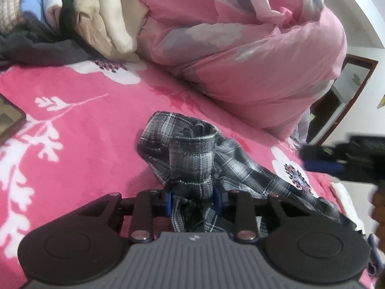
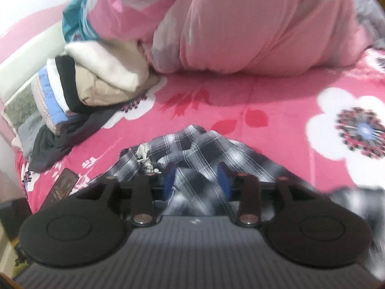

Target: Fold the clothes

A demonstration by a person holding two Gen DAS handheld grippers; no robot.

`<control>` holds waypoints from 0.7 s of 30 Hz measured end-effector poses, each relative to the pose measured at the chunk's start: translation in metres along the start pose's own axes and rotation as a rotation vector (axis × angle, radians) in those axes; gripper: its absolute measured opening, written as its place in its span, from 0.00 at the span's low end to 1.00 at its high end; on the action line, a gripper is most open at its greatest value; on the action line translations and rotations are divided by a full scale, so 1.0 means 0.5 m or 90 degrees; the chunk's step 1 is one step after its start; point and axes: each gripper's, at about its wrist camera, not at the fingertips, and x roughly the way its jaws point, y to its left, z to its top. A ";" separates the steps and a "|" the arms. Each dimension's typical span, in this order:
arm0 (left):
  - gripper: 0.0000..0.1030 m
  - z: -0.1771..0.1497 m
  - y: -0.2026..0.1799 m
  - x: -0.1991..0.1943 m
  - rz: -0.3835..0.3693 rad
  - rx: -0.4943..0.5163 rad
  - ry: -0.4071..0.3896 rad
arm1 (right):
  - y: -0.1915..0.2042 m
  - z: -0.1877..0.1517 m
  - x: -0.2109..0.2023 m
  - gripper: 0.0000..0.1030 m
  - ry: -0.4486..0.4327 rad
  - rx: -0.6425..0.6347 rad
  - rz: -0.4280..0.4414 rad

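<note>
Garment: the plaid shirt (image 1: 192, 159) lies crumpled on the pink floral bedspread (image 1: 79, 130), in the lower middle of both wrist views, its cuffed sleeve standing up in a roll just past my left tool.

Left gripper (image 1: 193, 198): pinched on a bunched fold of the plaid cloth; the blue pads sit against the fabric on both sides, so I judge it clamped on the shirt.

Right gripper (image 2: 196, 180): jaws apart, with plaid cloth running between them and below; the view is blurred and I see no pad pressing, so I read it as not gripping.

Key relation: the shirt's long run trails from my left tool toward the lower right of the left view, where the right tool shows at the right edge. My left hand has the sleeve end; the right is the nearer one to the body of the shirt.

Next move, as I judge it: the right must retake an edge so the cloth can be spread flat.

Surroundings: a stack of folded clothes (image 2: 96, 84) sits upper left, well apart, against the pink duvet (image 2: 252, 24).
</note>
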 end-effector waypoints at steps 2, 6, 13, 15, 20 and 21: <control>0.25 -0.001 0.006 0.001 -0.002 -0.005 0.003 | -0.013 0.033 0.048 0.51 0.021 -0.003 -0.005; 0.19 -0.001 0.018 -0.001 -0.003 -0.015 0.007 | -0.043 0.081 0.139 0.59 0.041 0.002 -0.011; 0.15 0.001 0.036 -0.017 0.000 -0.034 0.002 | -0.153 0.111 0.300 0.66 0.159 0.181 0.039; 0.15 0.002 0.044 -0.021 0.001 -0.042 0.001 | -0.160 0.105 0.316 0.69 0.174 0.194 0.053; 0.13 0.004 0.054 -0.027 0.001 -0.058 0.003 | -0.136 0.099 0.311 0.71 0.195 0.145 0.088; 0.13 0.004 0.055 -0.030 0.001 -0.059 0.001 | -0.131 0.098 0.309 0.71 0.201 0.134 0.093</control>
